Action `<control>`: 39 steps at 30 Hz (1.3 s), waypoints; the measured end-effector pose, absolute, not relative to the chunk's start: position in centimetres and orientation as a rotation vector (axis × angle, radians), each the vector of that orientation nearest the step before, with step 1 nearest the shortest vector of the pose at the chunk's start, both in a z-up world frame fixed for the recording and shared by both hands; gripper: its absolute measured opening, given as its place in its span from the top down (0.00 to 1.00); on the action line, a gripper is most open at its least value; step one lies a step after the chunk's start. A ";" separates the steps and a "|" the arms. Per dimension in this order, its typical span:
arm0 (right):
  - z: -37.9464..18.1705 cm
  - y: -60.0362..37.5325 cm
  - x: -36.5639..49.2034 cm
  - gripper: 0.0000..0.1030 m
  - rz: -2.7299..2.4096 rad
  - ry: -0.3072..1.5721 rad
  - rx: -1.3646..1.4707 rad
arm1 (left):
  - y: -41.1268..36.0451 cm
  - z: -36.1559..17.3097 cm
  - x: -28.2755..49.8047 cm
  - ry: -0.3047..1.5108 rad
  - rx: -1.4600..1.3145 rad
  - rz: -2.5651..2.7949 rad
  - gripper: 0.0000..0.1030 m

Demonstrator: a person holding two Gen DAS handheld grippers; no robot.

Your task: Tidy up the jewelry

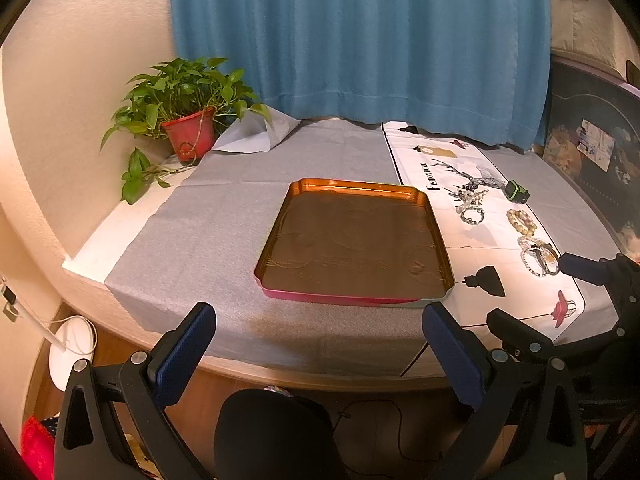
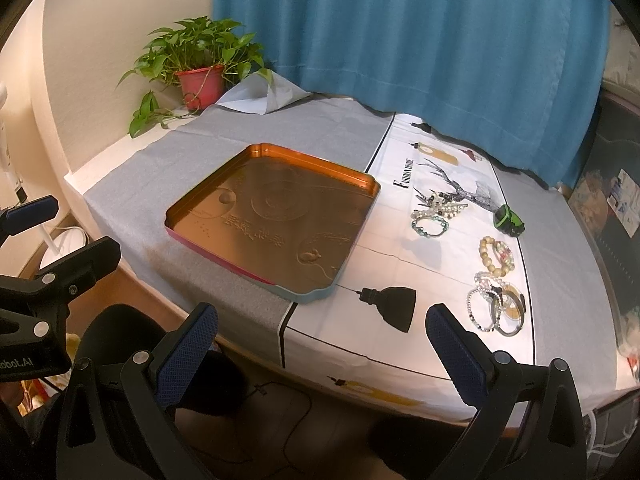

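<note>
The left gripper [image 1: 318, 354] hangs at the near edge of the tabletop [image 1: 192, 240] with its blue-padded fingers [image 1: 184, 354] spread wide and nothing between them; the right gripper [image 2: 322, 354] is held the same way, its fingers [image 2: 456, 358] wide apart and empty. Straight ahead of the left gripper lies the shallow copper-coloured tray [image 1: 280, 236], empty, resting on the grey cloth [image 1: 224, 200]. All the jewelry lies to the right of the tray on the white printed runner [image 2: 400, 240], well apart from both pairs of fingers. Nearest the right gripper, just beyond its right finger, is a tangle of bangles and beaded bracelets [image 2: 496, 306]. Farther from the tray's near corner sits a ring of pale wooden beads [image 2: 496, 256], and beyond it a green-and-black watch [image 2: 509, 220]. Closer to the tray's right rim lie a greenish bead bracelet [image 2: 430, 226] and, touching it on the far side, a heap of pearl pieces [image 2: 440, 205]. A potted plant [image 1: 188, 112] stands beyond the tray's far left corner, in front of the blue curtain [image 1: 360, 40].
</note>
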State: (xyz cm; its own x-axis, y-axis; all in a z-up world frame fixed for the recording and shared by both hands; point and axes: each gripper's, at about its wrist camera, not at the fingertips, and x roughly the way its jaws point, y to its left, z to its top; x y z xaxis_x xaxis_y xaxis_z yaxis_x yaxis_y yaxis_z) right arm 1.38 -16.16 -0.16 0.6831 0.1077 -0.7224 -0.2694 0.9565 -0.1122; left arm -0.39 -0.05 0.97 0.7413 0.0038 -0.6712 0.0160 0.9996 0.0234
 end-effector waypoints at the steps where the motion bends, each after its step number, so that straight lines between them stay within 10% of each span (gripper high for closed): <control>1: -0.2 -16.2 1.4 0.00 0.213 0.792 -0.217 | -0.1 1.0 -0.4 0.736 0.029 -0.007 0.00; 26: -0.7 -16.8 0.4 0.00 0.217 0.792 -0.197 | -0.2 0.7 0.2 0.808 0.002 -0.048 0.00; 39: -2.8 -35.4 2.5 0.00 -0.163 0.805 -0.007 | -10.3 -1.1 4.4 0.941 0.061 -0.266 0.00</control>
